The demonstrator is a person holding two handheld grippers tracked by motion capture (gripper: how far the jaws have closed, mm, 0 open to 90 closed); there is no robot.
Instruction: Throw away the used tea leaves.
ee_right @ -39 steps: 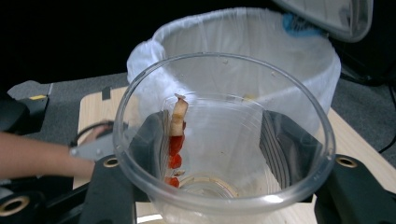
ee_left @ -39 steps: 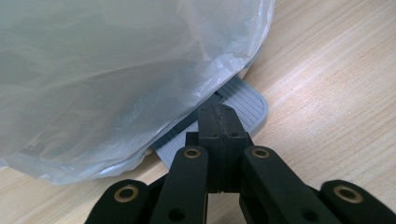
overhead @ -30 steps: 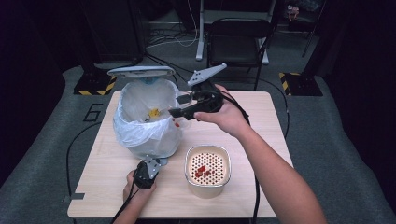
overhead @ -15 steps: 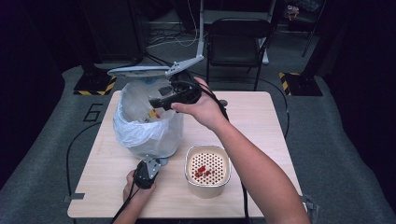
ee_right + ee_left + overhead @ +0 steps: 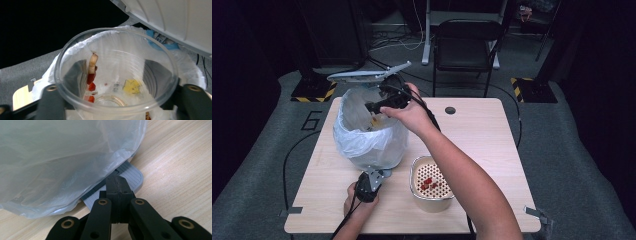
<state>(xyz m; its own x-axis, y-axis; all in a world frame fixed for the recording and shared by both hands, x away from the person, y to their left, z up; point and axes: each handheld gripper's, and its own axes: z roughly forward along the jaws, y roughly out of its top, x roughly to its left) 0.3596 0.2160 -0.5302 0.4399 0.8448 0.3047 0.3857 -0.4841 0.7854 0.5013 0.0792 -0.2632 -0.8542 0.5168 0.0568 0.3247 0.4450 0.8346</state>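
A pedal bin lined with a white bag (image 5: 367, 140) stands at the table's left with its lid (image 5: 362, 75) raised. My left gripper (image 5: 371, 177) is shut, and its tips (image 5: 117, 182) press on the grey pedal (image 5: 130, 173). My right gripper (image 5: 374, 106) holds a clear plastic cup (image 5: 115, 72) on its side over the bin's mouth. Its jaws have just been opening, with the cup still between them and touching both. Red bits and a pale slice (image 5: 91, 75) cling to the cup's wall. A yellow scrap (image 5: 132, 86) lies in the bag below.
A beige bowl (image 5: 432, 197) with a perforated insert holding a few red bits (image 5: 428, 181) stands at the table's front middle. The wooden table (image 5: 482, 135) has a round hole (image 5: 450, 110) near its back edge. A black chair (image 5: 467, 45) stands behind it.
My right hand has carried the cup leftward, from beside the bin to over its open mouth. The left gripper has stayed on the pedal.
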